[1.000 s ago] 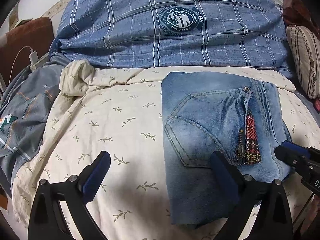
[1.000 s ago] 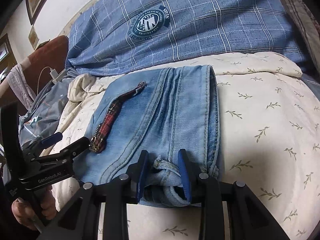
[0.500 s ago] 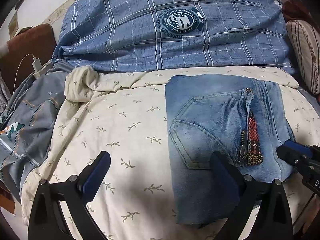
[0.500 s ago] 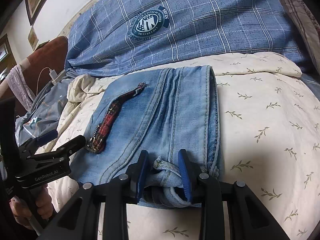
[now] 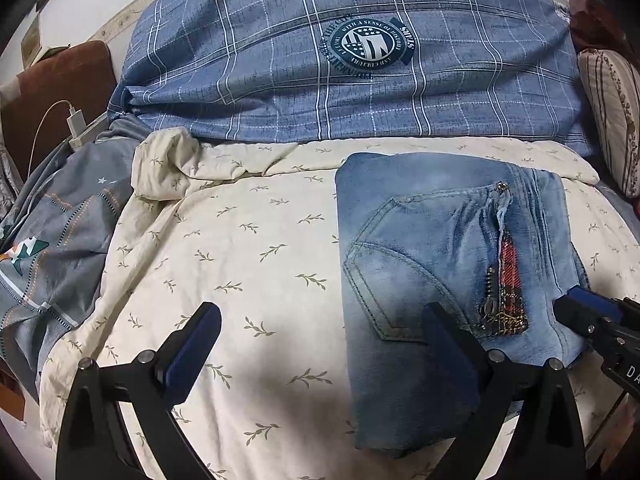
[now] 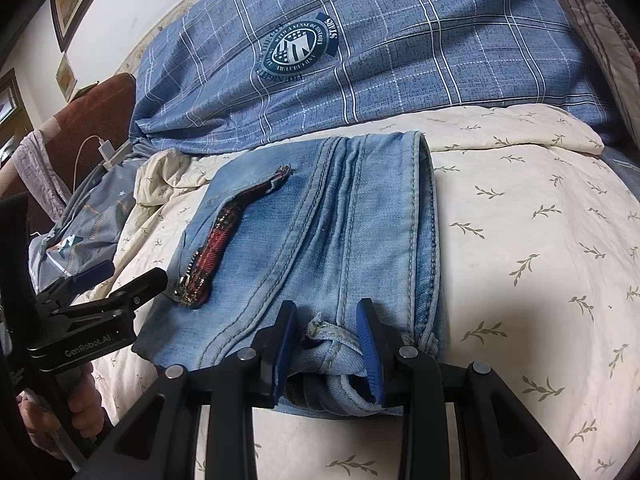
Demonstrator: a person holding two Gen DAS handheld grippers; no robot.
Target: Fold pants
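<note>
Bed with cream leaf-print sheet [image 5: 256, 240] and a blue plaid pillow [image 5: 360, 64] at the back; the folded jeans [image 5: 452, 248] lie on the sheet toward its right side. Over the last second almost nothing changed: my left claw [image 5: 316, 344] stays spread wide with nothing in it and has drifted slightly, my right claw [image 6: 326, 340] still pinches the bunched denim edge nearest me, so the fold looks basically done. The layers under the top fold are hidden, and the jeans' near edge is cut off behind my claws.

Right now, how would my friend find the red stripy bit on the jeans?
Find the cream leaf-print blanket below the big blue plaid pillow. On it lie folded light-blue jeans. The red plaid strip runs beside their back pocket, the only red on the denim.
</note>
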